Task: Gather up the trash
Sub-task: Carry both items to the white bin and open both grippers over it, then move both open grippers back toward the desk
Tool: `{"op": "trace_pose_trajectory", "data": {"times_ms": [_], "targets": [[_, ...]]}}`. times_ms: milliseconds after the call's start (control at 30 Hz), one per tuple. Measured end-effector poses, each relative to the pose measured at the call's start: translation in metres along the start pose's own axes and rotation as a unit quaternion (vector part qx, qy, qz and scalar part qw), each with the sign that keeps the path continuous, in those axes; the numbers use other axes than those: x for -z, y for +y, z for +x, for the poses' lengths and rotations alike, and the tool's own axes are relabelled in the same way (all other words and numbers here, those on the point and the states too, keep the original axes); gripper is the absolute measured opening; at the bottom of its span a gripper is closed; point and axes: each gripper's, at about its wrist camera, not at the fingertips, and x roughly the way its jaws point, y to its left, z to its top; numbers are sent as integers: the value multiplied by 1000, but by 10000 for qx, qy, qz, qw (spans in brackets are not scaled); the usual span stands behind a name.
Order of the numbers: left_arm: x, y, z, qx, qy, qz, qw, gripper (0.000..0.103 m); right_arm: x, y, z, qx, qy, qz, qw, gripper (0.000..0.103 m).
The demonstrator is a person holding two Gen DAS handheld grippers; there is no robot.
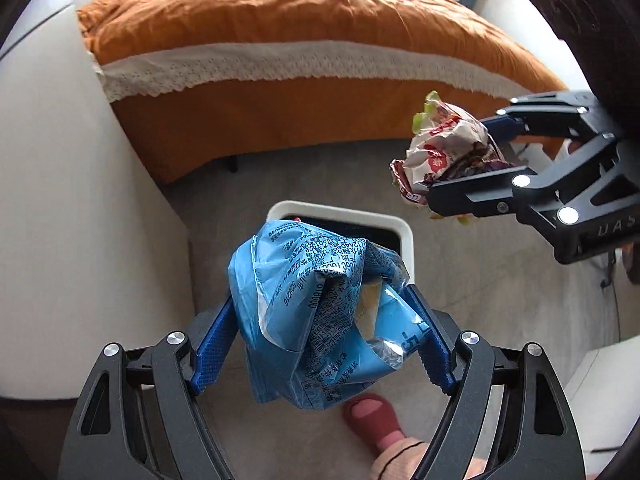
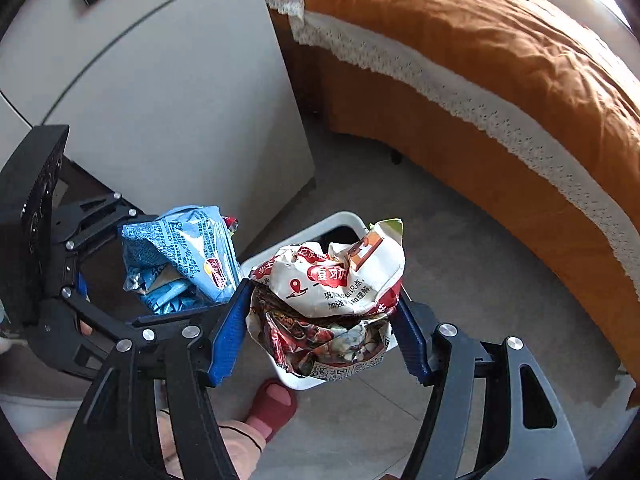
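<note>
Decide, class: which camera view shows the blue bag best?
Left wrist view: the blue bag fills the centre, clamped in the left gripper. The right wrist view shows it smaller, side-on at the left, partly hidden.

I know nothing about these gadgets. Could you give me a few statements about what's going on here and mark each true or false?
1. The left tool grips a crumpled blue snack bag. True.
2. The right tool is empty. False: it clamps a red-and-white wrapper.
3. A white trash bin stands on the floor below both tools. True.
4. The bed has a green cover. False: it is orange with a cream lace band.
5. The person's foot wears a red slipper. True.
</note>
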Motion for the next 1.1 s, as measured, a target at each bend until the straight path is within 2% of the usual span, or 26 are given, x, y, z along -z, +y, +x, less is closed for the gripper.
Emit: {"op": "trace_pose_trajectory", "data": {"times_ms": [167,233,300,333,433,533,667,867,1100], "targets": [[16,0,59,129,189,705,9972,78,16,-10,56,-235,264,-428,9985,66],[20,0,73,327,280,859,9954,79,21,-10,71,-293,326,-632,9970,66],[24,-3,87,431,394,1116,9920,86,27,-11,83,-405,367,-810,9952,78],[26,-4,95,441,431,1257,9902,99,31,-11,91,-387,425,-941,9939,101],[30,-4,102,385,363,1583,9860,98,36,-16,102,-264,530,-1243,9905,99],[29,2,106,367,270,1578,9864,98,37,-24,108,-264,571,-1238,9903,99],[28,7,94,318,238,1615,9861,98,35,-21,101,-267,506,-1305,9898,99],[8,8,75,312,214,1439,9889,98,22,-18,74,-164,431,-1136,9924,99],[-30,1,19,248,78,1082,9938,98,-4,-4,3,-159,279,-974,9947,99]]}}
